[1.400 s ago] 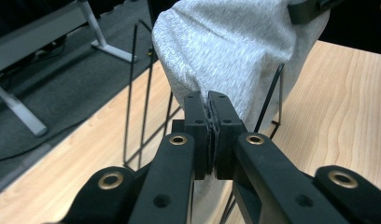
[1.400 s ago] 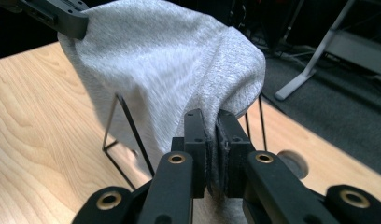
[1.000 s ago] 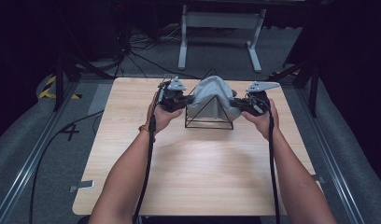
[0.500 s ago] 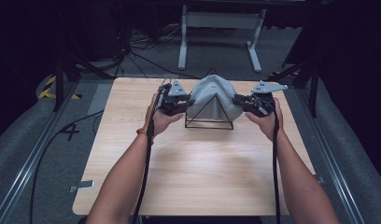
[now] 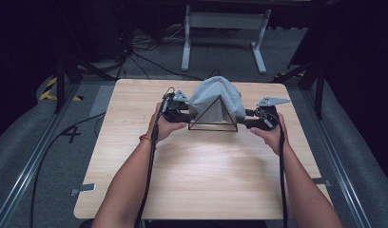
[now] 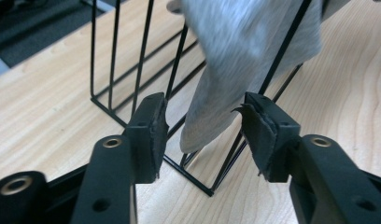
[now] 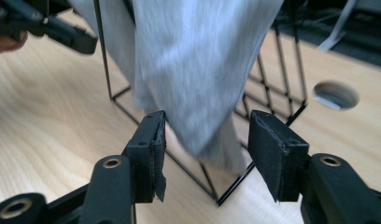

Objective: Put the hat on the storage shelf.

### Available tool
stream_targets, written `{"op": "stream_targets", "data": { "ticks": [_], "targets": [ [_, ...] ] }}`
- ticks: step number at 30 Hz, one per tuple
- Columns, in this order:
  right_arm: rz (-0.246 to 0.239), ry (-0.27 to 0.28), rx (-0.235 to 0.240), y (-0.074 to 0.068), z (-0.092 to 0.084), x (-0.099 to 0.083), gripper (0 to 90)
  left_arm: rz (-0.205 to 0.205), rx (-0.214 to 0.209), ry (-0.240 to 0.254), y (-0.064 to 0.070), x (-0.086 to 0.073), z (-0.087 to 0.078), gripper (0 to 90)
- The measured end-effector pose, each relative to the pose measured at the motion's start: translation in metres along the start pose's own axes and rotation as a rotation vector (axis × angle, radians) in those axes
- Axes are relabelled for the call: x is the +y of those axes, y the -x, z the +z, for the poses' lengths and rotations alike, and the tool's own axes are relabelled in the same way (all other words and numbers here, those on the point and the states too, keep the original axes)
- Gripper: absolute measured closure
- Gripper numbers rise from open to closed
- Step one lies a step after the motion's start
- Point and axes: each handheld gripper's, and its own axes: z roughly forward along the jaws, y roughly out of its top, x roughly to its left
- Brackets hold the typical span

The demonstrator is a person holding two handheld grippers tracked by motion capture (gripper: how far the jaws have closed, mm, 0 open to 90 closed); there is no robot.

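A black wire rack point(image 5: 213, 124) with a triangular end stands on the far middle of the wooden table point(image 5: 201, 175). A grey cloth point(image 5: 216, 97) is draped over its top and hangs down both sides. My left gripper point(image 5: 185, 114) is at the rack's left side, open, with a hanging corner of the cloth point(image 6: 212, 121) between its jaws but not pinched. My right gripper point(image 5: 249, 122) is at the rack's right side, open, and the cloth's other hanging end point(image 7: 202, 107) falls between its jaws. The rack's wires point(image 6: 146, 51) and its lower corner point(image 7: 221, 198) lie just ahead of each gripper.
A round hole point(image 7: 335, 94) is cut in the tabletop beyond the rack. Behind the table stands a white metal frame point(image 5: 225, 28) with cables point(image 5: 144, 52) on the dark floor. Rails point(image 5: 35, 156) run along both sides of the table.
Both grippers have dropped from the rack's top to its lower sides and spread a little wider apart. The cloth now hangs further down over the rack.
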Motion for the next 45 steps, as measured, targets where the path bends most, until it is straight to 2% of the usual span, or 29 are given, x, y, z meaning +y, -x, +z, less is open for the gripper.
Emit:
{"op": "stream_targets", "data": {
  "ticks": [1, 2, 4, 6, 7, 8, 9, 11, 14, 15, 16, 18, 20, 22, 26, 27, 28, 30, 31, 33, 36, 40, 43, 45],
  "targets": [
    [0.000, 0.000, 0.000, 0.000, 0.000, 0.000, 49.2, 0.000, 0.000, 0.000, 0.000, 0.000, 0.000, 57.6],
    [-0.006, -0.011, -0.012, 0.001, 0.003, -0.002, 53.7, 0.003, -0.007, 0.004, -0.001, 0.000, 0.002, 57.6],
    [-0.017, -0.018, 0.004, 0.002, 0.007, -0.006, 64.9, -0.001, -0.023, 0.003, -0.002, -0.001, 0.006, 69.5],
    [-0.059, -0.027, 0.000, -0.001, 0.011, -0.008, 78.1, 0.030, -0.014, -0.015, -0.001, -0.001, 0.008, 81.7],
    [-0.073, -0.025, 0.001, -0.003, 0.012, -0.008, 84.0, 0.031, -0.027, -0.011, -0.001, -0.002, 0.008, 86.2],
    [-0.084, -0.030, -0.006, -0.004, 0.013, -0.008, 86.4, 0.030, -0.023, -0.021, -0.001, -0.002, 0.009, 87.0],
    [-0.090, -0.035, -0.012, -0.004, 0.014, -0.009, 86.9, 0.042, -0.010, -0.042, -0.002, -0.003, 0.010, 87.5],
    [-0.079, -0.047, -0.016, -0.002, 0.017, -0.012, 87.2, 0.032, -0.006, -0.060, -0.004, -0.005, 0.012, 87.7],
    [-0.066, -0.093, -0.051, 0.004, 0.022, -0.019, 87.2, 0.051, 0.026, -0.159, -0.005, -0.013, 0.020, 87.8],
    [-0.061, -0.112, -0.062, 0.007, 0.025, -0.023, 87.2, 0.051, 0.038, -0.167, -0.006, -0.017, 0.023, 87.8],
    [-0.049, -0.127, -0.073, 0.010, 0.027, -0.026, 87.2, 0.019, 0.032, -0.165, -0.007, -0.020, 0.024, 87.7],
    [-0.008, -0.129, -0.078, 0.015, 0.030, -0.031, 87.1, -0.011, 0.029, -0.141, -0.011, -0.025, 0.025, 87.7],
    [0.011, -0.127, -0.076, 0.017, 0.030, -0.033, 87.0, -0.008, 0.032, -0.158, -0.013, -0.027, 0.025, 87.7],
    [0.008, -0.140, -0.089, 0.018, 0.032, -0.034, 86.7, -0.004, 0.030, -0.170, -0.013, -0.029, 0.025, 87.7],
    [0.020, -0.134, -0.095, 0.018, 0.033, -0.037, 85.2, -0.005, 0.034, -0.165, -0.011, -0.034, 0.027, 87.5],
    [0.021, -0.134, -0.093, 0.018, 0.033, -0.037, 83.8, -0.018, 0.037, -0.148, -0.011, -0.036, 0.027, 87.2],
    [0.018, -0.134, -0.094, 0.018, 0.032, -0.037, 80.8, -0.029, 0.045, -0.141, -0.011, -0.037, 0.026, 85.7],
    [0.017, -0.136, -0.100, 0.018, 0.031, -0.037, 79.1, -0.031, 0.059, -0.131, -0.011, -0.038, 0.024, 77.3],
    [0.013, -0.133, -0.098, 0.018, 0.030, -0.036, 77.1, -0.028, 0.059, -0.109, -0.011, -0.039, 0.017, 77.3],
    [0.013, -0.111, -0.102, 0.017, 0.023, -0.034, 69.4, -0.007, 0.068, -0.102, -0.010, -0.038, 0.007, 75.1],
    [-0.005, -0.106, -0.105, 0.013, 0.011, -0.031, 66.0, 0.013, 0.060, -0.076, -0.006, -0.040, -0.012, 69.7],
    [-0.032, -0.095, -0.109, 0.008, -0.003, -0.031, 64.4, 0.046, 0.053, -0.060, 0.000, -0.045, -0.036, 68.0],
    [-0.051, -0.097, -0.109, 0.003, -0.012, -0.032, 64.2, 0.050, 0.052, -0.050, 0.003, -0.052, -0.052, 66.8],
    [-0.064, -0.097, -0.111, -0.001, -0.018, -0.034, 63.9, 0.059, 0.068, -0.064, 0.006, -0.058, -0.061, 64.3]
  ]
}}
